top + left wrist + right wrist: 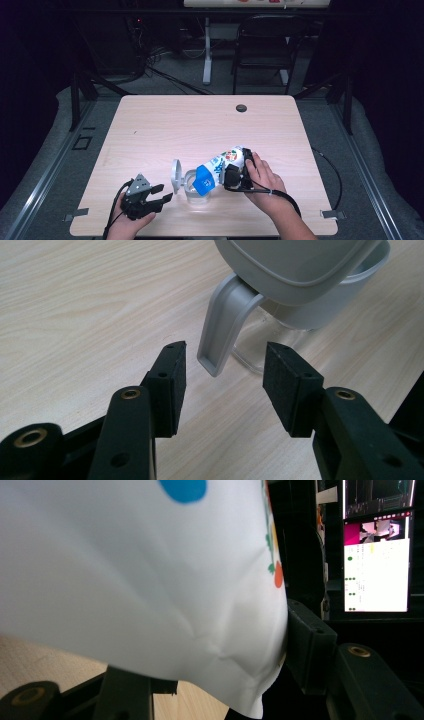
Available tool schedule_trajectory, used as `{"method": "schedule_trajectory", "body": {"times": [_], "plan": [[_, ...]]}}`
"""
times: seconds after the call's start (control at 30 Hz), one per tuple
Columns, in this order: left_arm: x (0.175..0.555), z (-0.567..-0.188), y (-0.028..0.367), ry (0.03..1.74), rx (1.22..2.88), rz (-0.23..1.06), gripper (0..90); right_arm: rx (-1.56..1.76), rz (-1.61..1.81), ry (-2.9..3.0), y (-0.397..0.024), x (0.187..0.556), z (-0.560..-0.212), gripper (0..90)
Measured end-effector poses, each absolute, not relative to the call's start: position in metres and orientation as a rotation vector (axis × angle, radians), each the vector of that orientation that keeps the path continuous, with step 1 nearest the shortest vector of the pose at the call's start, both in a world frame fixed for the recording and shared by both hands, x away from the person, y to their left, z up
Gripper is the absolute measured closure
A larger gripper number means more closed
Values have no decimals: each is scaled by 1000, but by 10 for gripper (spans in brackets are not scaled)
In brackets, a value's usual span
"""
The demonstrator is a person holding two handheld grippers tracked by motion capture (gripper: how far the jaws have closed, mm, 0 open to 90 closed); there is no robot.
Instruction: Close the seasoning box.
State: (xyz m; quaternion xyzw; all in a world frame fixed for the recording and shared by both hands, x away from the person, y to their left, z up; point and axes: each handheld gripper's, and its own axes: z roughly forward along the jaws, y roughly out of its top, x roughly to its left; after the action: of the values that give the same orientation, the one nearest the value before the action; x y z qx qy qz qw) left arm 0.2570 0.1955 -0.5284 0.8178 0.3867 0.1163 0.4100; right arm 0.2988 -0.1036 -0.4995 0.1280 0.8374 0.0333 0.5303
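Tongs on our right point(235, 175) clamp a white printed pouch point(220, 165), tipped spout-down over the clear jug point(196, 192) on the table point(200, 125). Our left tongs point(162, 194) stand wide, apart from the jug's grey handle point(225, 325), which their view shows just ahead. We cannot read the pouch's print.

The table point(165, 125) has a light wood-grain top with rounded corners and a dark round grommet point(241, 108) near its far edge, well apart from the fingers. A clear jug point(196, 189) with a grey handle point(222, 325) and an upright open lid point(175, 174) stands directly on the table, just ahead of the left gripper's fingers point(172, 385), handle toward them.
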Motion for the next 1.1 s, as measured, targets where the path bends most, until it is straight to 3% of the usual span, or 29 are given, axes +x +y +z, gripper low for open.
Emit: {"method": "schedule_trajectory", "body": {"times": [1.1], "plan": [[256,-528,194,971,2066,300,530,257,49,1968,-102,298,-497,478]]}}
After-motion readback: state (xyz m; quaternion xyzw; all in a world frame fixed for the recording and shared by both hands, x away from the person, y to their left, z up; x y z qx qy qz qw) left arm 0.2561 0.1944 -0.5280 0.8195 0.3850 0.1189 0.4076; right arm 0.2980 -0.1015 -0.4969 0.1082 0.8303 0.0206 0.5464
